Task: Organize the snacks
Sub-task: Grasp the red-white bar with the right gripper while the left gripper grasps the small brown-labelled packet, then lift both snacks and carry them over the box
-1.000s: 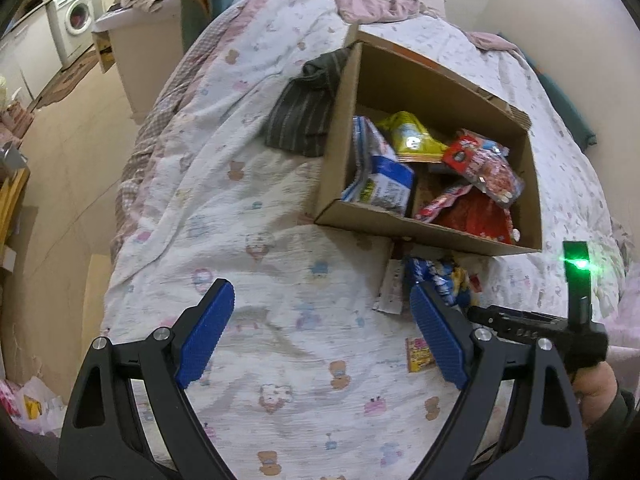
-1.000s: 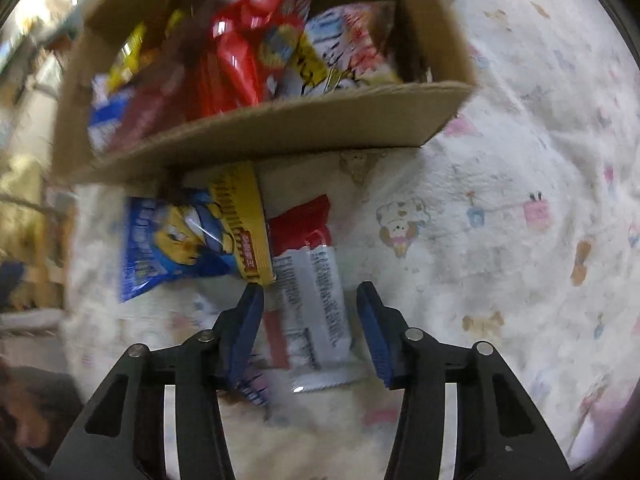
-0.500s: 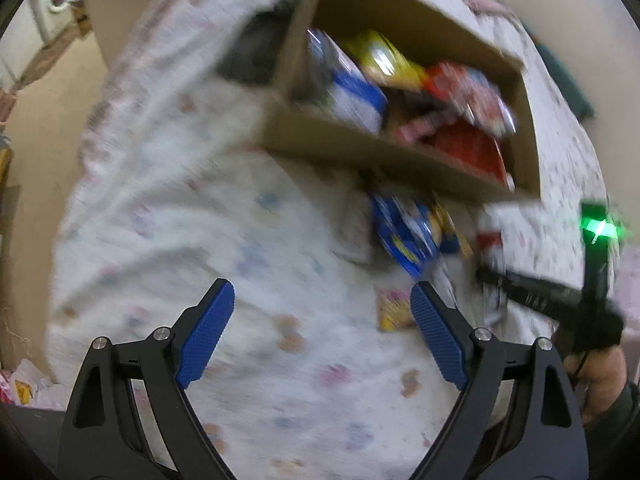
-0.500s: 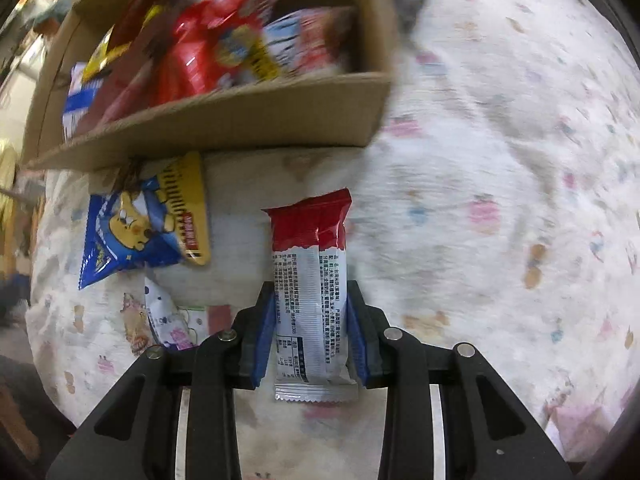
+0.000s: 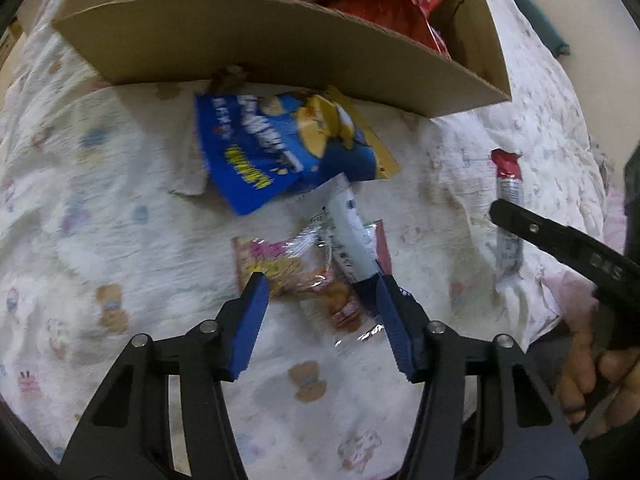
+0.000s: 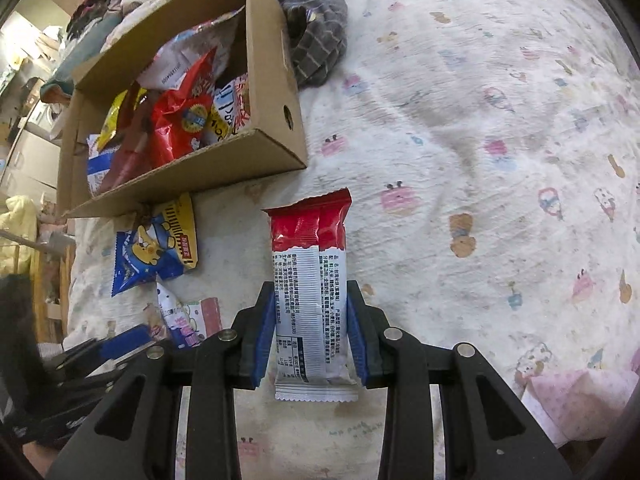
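Observation:
My right gripper is shut on a red and white snack bar, which stands lifted off the bed sheet. My left gripper points down at a small pile in front of the cardboard box. Its jaws are closing around a pink and yellow packet and a white stick packet. The pads do not clearly press on either. A blue chips bag lies against the box wall. The box holds several red, yellow and blue snack bags.
Everything lies on a bed with a white cartoon-print sheet. A grey checked cloth sits behind the box. A pink cloth lies at the lower right. A person's hand holds the right gripper's handle.
My left gripper has dropped towards the small packets in front of the box and its jaws have narrowed. My right gripper has shut on the red and white bar and pulled back from the box.

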Demonstrator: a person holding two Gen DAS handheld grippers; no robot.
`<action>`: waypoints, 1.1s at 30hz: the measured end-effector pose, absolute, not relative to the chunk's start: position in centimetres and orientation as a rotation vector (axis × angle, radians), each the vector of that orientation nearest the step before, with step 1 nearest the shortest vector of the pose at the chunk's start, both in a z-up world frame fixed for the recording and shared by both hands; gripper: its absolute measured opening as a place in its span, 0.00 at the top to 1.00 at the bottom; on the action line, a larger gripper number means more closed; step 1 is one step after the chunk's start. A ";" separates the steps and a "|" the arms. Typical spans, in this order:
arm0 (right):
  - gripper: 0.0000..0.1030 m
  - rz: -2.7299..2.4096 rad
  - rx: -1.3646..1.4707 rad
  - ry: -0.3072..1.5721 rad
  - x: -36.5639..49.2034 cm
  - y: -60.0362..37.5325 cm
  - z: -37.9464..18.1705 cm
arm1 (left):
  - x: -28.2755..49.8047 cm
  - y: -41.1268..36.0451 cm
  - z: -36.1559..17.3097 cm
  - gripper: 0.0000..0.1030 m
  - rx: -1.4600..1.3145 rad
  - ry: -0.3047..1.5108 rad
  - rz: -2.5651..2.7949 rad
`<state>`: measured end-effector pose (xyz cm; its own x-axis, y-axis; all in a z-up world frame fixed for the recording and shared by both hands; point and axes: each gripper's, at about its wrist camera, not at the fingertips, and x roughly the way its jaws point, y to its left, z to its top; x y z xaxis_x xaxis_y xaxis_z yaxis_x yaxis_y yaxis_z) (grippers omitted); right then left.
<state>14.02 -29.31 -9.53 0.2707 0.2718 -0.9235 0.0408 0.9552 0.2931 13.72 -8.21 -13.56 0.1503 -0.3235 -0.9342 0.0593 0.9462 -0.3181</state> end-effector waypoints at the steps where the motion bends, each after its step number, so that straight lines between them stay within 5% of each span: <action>1: 0.66 0.157 0.287 1.289 13.7 -29.7 -9.4 | 13.7 -8.5 -13.7 0.49 -0.212 1.395 -0.277; 2: 0.66 0.154 0.294 1.286 13.8 -29.9 -9.4 | 13.7 -8.7 -13.7 0.50 -0.197 1.394 -0.274; 4: 0.66 0.152 0.306 1.285 13.8 -30.3 -9.4 | 13.6 -9.0 -13.8 0.78 -0.151 1.399 -0.267; 5: 0.66 0.151 0.311 1.285 13.8 -30.4 -9.4 | 13.4 -8.9 -14.0 0.82 -0.128 1.410 -0.271; 22: 0.66 0.335 0.339 1.312 13.9 -26.7 -9.0 | 11.0 -0.5 -9.8 0.84 -0.108 1.291 -0.107; 33: 0.66 0.547 0.359 1.056 14.4 -23.6 -2.9 | 14.6 1.2 -3.4 0.84 -0.137 1.118 -0.063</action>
